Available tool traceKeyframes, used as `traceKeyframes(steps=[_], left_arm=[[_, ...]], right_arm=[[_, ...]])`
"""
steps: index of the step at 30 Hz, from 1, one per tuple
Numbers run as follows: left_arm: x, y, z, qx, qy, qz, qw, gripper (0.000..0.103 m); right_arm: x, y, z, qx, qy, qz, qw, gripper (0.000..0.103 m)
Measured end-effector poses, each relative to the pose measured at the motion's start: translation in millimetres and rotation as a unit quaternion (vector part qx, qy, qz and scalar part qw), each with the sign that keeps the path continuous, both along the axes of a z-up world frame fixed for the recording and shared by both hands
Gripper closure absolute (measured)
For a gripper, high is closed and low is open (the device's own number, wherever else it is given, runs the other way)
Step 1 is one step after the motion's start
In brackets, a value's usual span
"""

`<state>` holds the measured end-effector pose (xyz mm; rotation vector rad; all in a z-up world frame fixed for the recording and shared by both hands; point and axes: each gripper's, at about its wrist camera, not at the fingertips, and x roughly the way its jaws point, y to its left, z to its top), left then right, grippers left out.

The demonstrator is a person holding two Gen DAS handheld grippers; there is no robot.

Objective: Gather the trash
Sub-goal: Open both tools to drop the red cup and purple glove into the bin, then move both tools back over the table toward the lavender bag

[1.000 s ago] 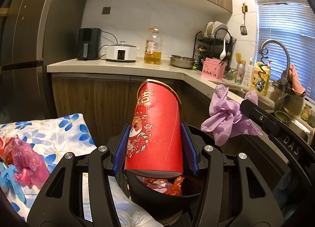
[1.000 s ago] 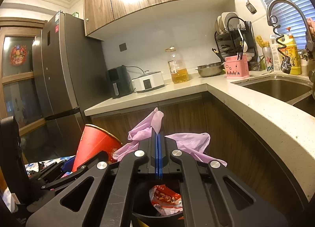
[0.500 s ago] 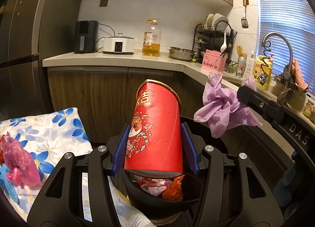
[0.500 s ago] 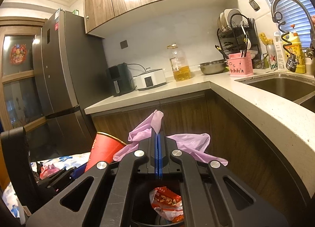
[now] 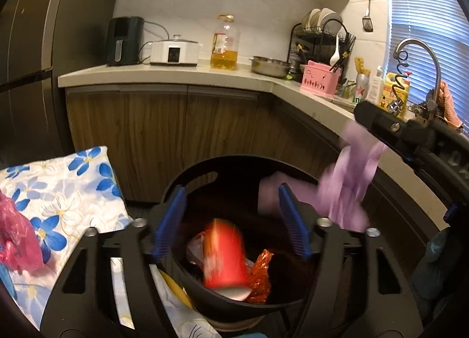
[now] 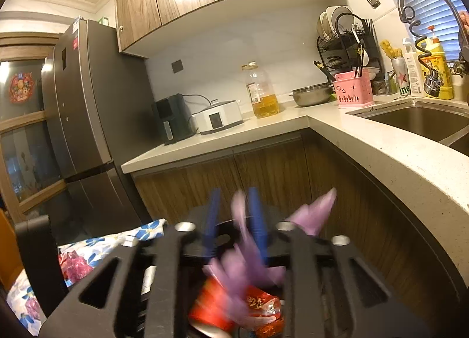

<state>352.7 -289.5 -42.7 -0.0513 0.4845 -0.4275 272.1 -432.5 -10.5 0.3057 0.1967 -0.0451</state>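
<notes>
The left gripper point(image 5: 231, 220) and right gripper point(image 6: 234, 220) have just been opened, nothing clamped. The light, stiff cup point(image 5: 224, 255) is seen blurred inside the bin point(image 5: 193, 173); the limp glove point(image 6: 243, 264) is above its rim. Remaining soft trash is judged best pinched at a fold.

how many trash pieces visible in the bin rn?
3 at least: red paper cup blurred mid-bin, orange-red wrapper right of it, pale wrapper behind. Purple glove dropping above the rim. More may be hidden.

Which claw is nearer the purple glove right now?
Right. The purple glove is dropping right between and below the right claw, which has just been opening; the left claw stands apart beside it.
</notes>
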Motion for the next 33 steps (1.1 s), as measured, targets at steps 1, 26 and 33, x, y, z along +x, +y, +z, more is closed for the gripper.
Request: traceKeyframes(steps=[1,26,33], left_arm=[[0.3,3.3,-0.4,-0.004,0.001,0.005,1.0,0.031],[-71.7,81.5,15.2,0.008,-0.025,0.117,0.9928,0.016],[-99.0,105.1,15.0,0.03,-0.033,0.15,0.9878,0.016]], right_arm=[[-0.7,-0.2,-0.2,0.001,0.0,-0.001,1.0,0.07],[-61.7,45.0,-2.5,-0.023,0.011,-0.005,1.0,0.028],[-80.9,68.9,-5.9,-0.037,0.022,-0.011,0.999,0.027]])
